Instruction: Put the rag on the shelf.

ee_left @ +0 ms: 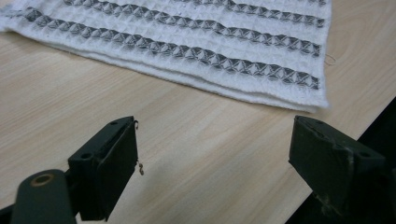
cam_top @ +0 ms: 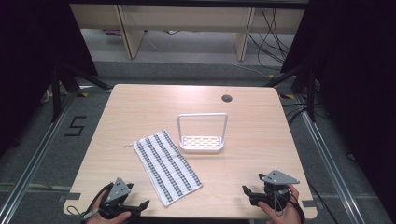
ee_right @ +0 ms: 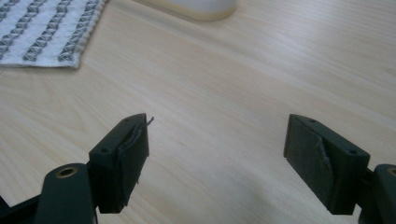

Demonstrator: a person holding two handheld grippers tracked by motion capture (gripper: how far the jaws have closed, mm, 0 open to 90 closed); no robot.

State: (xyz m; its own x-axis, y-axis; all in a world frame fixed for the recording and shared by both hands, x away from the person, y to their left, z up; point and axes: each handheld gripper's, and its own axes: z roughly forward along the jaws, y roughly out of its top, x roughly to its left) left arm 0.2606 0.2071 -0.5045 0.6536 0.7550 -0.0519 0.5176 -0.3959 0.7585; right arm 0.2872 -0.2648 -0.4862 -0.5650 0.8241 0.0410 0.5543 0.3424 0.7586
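At the near left edge of the tabletop (cam_top: pixel 140 100) we hold the left hand-held gripper (cam_top: pixel 135 209), jaws spread and empty. Just right of it lies the striped towel (cam_top: pixel 167 165), flat and diagonal. Farther right stands a white rack (cam_top: pixel 202 134). The right hand-held gripper (cam_top: pixel 250 193) is also spread. We judge nothing is grasped yet; next comes reaching for a towel corner.

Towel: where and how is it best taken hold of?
Probably the near corner of the towel, by the table's front edge. It lies flat and folded, so the open left tool, already facing that edge, could slide in low and pinch the layers.
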